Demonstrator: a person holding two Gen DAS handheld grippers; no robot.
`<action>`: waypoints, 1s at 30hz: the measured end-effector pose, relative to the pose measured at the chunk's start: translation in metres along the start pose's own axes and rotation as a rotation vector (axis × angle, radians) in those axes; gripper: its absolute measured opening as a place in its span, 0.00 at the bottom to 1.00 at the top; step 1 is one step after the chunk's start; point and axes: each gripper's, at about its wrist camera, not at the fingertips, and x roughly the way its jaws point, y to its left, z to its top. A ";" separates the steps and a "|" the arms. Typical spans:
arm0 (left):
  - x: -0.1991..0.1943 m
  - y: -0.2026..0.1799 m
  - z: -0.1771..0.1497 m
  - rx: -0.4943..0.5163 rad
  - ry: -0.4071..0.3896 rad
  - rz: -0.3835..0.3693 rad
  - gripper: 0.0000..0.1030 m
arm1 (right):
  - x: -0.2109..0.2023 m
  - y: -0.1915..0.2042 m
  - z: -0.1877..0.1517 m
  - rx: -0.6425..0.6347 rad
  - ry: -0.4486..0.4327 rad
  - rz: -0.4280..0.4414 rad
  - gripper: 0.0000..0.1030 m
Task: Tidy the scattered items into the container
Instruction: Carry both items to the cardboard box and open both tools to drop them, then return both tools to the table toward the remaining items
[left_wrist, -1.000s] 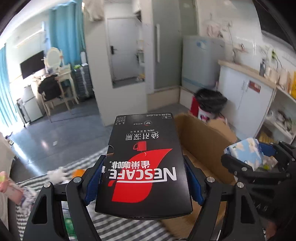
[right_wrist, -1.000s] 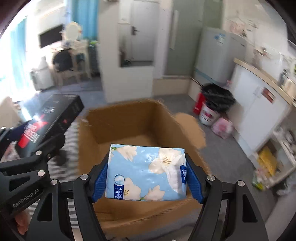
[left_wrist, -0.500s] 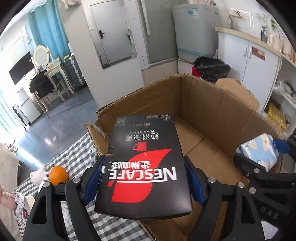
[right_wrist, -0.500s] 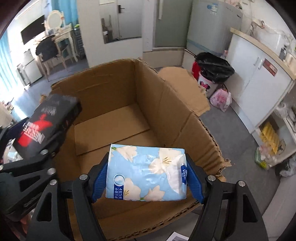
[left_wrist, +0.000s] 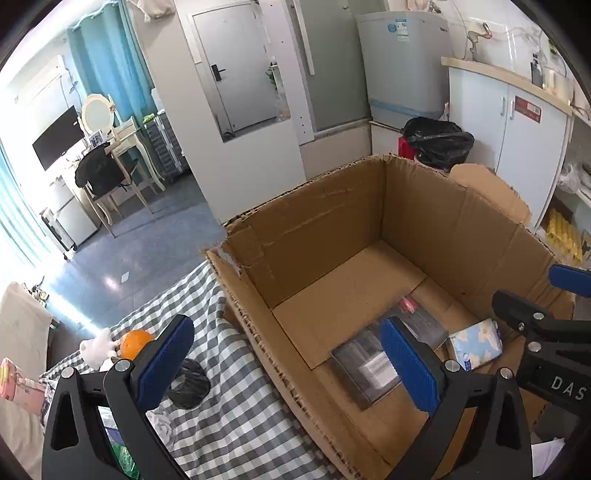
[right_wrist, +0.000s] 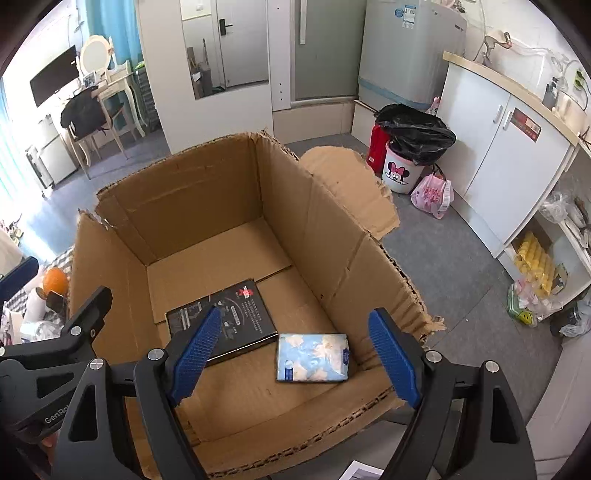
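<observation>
A big open cardboard box (right_wrist: 207, 192) stands on the checked cloth; it also shows in the left wrist view (left_wrist: 317, 221). On its floor lie the black Nescafe box (right_wrist: 236, 314), face down, and the blue flowered tissue pack (right_wrist: 313, 357). Both also show in the left wrist view, the black box (left_wrist: 365, 365) and the tissue pack (left_wrist: 476, 343). My left gripper (left_wrist: 288, 362) is open and empty above the box's near left rim. My right gripper (right_wrist: 295, 356) is open and empty above the box's near edge.
An orange (left_wrist: 135, 341), a white soft toy (left_wrist: 96, 349) and a black roll (left_wrist: 190, 384) lie on the checked cloth (left_wrist: 236, 417) left of the box. A black-bagged bin (right_wrist: 410, 147) and white cabinets (right_wrist: 509, 155) stand beyond to the right.
Both grippers have opened. The Nescafe box and the tissue pack have dropped from them and now lie on the box floor. The view has tilted down onto the box.
</observation>
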 end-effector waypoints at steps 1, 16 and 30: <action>-0.002 0.002 -0.001 -0.003 -0.003 0.001 1.00 | -0.002 0.001 0.000 0.000 -0.002 0.001 0.80; -0.096 0.161 -0.043 -0.249 -0.096 0.242 1.00 | -0.090 0.076 -0.009 -0.126 -0.198 0.212 0.80; -0.097 0.299 -0.189 -0.418 0.053 0.427 1.00 | -0.058 0.231 -0.063 -0.383 -0.119 0.436 0.80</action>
